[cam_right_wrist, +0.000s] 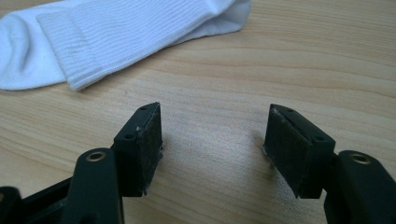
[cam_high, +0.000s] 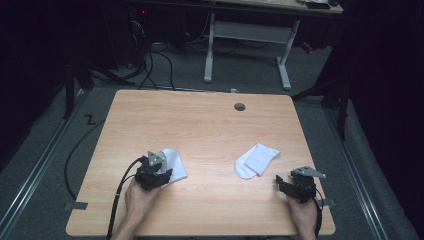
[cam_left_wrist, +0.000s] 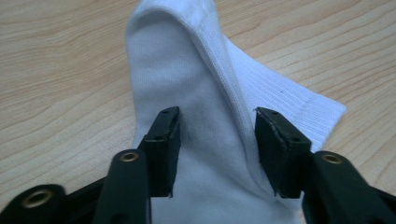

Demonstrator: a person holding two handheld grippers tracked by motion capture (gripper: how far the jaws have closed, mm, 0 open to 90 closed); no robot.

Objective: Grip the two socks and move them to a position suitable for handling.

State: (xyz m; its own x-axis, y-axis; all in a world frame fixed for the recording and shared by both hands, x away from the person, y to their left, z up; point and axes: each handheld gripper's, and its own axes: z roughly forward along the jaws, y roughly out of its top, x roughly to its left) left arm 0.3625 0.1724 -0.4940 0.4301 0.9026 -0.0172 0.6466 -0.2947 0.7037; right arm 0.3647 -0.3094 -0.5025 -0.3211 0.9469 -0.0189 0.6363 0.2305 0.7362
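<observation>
Two white socks lie on the wooden table point(cam_high: 200, 120). My left gripper point(cam_high: 165, 175) rests on the near end of the left sock point(cam_high: 175, 162). In the left gripper view the jaws point(cam_left_wrist: 215, 135) stand half apart on that sock point(cam_left_wrist: 187, 84), with flat fabric between them and a raised fold beside the right pad point(cam_left_wrist: 275, 154); the fabric does not look pinched. The other sock point(cam_high: 255, 161) lies folded at the right of the middle. My right gripper point(cam_high: 281, 184) sits just to its right near the front edge, open over bare wood point(cam_right_wrist: 215, 135), with this sock point(cam_right_wrist: 116, 32) beyond its jaws.
A round grey grommet point(cam_high: 240, 106) is set into the far side of the table. Behind the table stands a white desk frame point(cam_high: 247, 35), and cables point(cam_high: 150, 65) trail over the dark floor. A hand holds each gripper at the table's front edge.
</observation>
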